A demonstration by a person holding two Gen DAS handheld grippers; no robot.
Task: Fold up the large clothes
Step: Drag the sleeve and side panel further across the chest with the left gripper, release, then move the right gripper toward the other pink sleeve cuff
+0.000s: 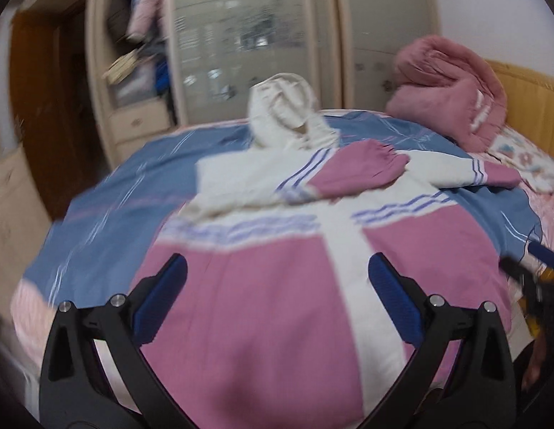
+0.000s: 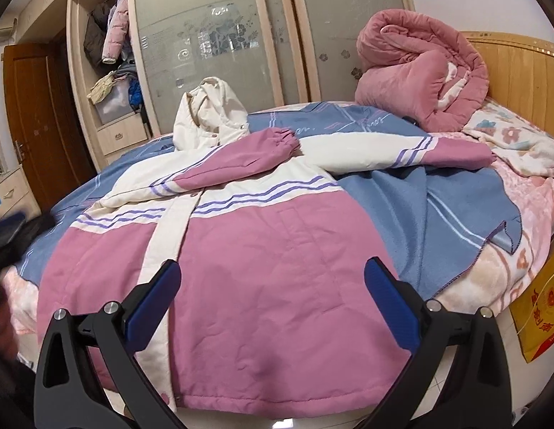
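Observation:
A pink and cream hooded jacket [image 2: 277,250] with purple stripes lies front up on the bed, its hem toward me. Its cream hood [image 2: 212,114] stands bunched at the far end. One sleeve [image 2: 241,164] is folded across the chest, and the other sleeve [image 2: 402,153] stretches out to the right. My right gripper [image 2: 273,268] hovers open over the lower body of the jacket, holding nothing. My left gripper [image 1: 277,264] is open and empty above the jacket [image 1: 277,321] in a motion-blurred view. The right gripper [image 1: 527,275] shows as a blur at that view's right edge.
A blue blanket [image 2: 402,196] lies under the jacket on a floral bedsheet. A rolled pink quilt [image 2: 420,71] sits by the wooden headboard [image 2: 520,71]. A wardrobe [image 2: 212,35] with sliding doors stands behind the bed. A yellow bag [image 2: 541,304] hangs at the bed's right side.

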